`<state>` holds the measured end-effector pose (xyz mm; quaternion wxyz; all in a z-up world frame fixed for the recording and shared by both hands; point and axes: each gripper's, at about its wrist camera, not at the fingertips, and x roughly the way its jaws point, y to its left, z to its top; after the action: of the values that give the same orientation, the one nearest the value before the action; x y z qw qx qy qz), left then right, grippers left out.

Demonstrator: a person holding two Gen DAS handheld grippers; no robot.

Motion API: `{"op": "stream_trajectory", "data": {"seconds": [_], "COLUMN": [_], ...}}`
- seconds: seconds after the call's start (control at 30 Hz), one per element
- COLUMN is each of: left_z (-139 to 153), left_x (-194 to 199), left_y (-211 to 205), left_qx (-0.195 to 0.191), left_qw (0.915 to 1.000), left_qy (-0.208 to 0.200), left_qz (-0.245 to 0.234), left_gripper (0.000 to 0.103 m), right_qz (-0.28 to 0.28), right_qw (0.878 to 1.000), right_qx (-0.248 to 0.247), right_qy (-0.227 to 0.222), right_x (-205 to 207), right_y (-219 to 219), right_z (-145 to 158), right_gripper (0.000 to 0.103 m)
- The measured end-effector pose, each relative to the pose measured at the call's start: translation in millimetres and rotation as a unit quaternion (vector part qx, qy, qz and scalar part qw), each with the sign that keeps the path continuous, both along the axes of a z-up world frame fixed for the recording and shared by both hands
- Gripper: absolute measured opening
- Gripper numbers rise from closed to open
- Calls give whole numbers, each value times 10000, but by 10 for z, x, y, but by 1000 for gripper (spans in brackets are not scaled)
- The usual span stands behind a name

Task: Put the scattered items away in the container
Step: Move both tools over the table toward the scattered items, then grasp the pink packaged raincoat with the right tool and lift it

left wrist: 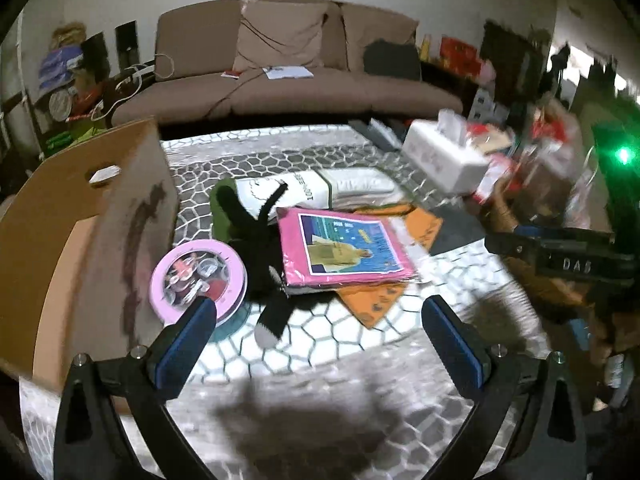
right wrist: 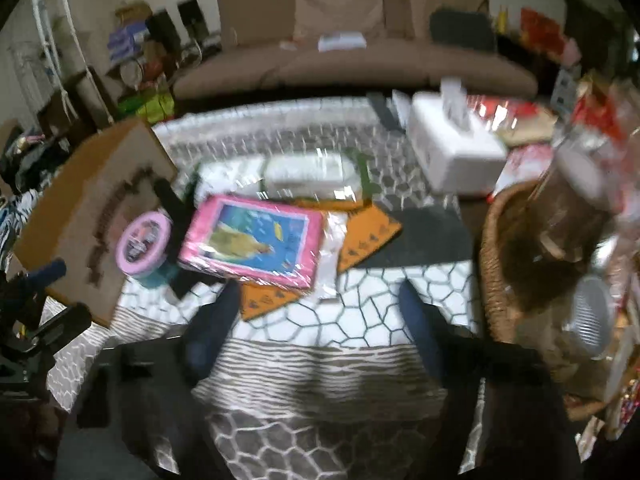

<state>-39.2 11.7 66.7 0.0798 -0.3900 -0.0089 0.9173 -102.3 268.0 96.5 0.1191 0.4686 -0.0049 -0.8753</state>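
Brown fabric covers the sofa (left wrist: pixel 280 72) across the top of both views, behind a table (left wrist: pixel 328 344) laid with a white-and-grey hexagon-patterned cloth. At the left edge of the frame stands a cardboard box (left wrist: pixel 80 240), the largest thing on the table, its open top facing up and a hand slot cut in its near side. At the right edge of the right wrist view sits a wicker basket (right wrist: pixel 496 264) crowded with blurred packaging.

Mid-table, in the centre of the frame, the scattered items lie in a loose pile beside the box: a pink packet (left wrist: pixel 344 244) with a blue printed picture rests on orange sheets (left wrist: pixel 376 300), with a white wrapped package (left wrist: pixel 320 192) behind them toward the sofa. A black sock-like cloth (left wrist: pixel 260 248) with a pale tip lies between the packet and a round pink tin (left wrist: pixel 198 280), which stands just beside the box wall. A white tissue box (left wrist: pixel 444 156) sits at upper right.

Low in its own view, the left gripper (left wrist: pixel 320 320) hovers with fingers spread wide and nothing between them, its left pad overlapping the tin's near rim in the picture. The right gripper (right wrist: pixel 316 312), blurred, likewise has its fingers well apart over bare cloth.
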Motion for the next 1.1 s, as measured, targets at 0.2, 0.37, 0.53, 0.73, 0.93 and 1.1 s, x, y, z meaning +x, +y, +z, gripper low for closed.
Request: {"op": "stream_trajectory", "data": {"seconds": [0.2,0.37,0.53,0.73,0.93,1.1], "left_z": [-288,-514,-675,-838,-690,-586], "left_x": [-426,-665,-800,-852,-699,-600], "left_y": [86,172,178,85,28,88], "left_qx": [-91,-443,-383,189,410,399], "left_qw": [9998,9984,9971,9932,9935,9939], "left_qy": [-190,-322,-637,-1144,-1058,-1019], "left_qz": [51,105,175,59,6,-113], "left_gripper": [103,103,103,21,10,8], "right_qz": [-347,-438,-357,-346,-291,-302], "right_qw": [9951,9931,9913,9914,9944,9950], "right_qx": [-649,-650,-555,-616,-525,-426], "right_qy": [-653,-874,-1135,-1106,-875,-848], "right_x": [-496,-750,-858,-775,-625,-497], "right_y": [208,172,69,16,9,18], "right_z": [-680,-1014,-1233,-1283,-983,-784], "right_gripper": [61,60,40,1,1,1]}}
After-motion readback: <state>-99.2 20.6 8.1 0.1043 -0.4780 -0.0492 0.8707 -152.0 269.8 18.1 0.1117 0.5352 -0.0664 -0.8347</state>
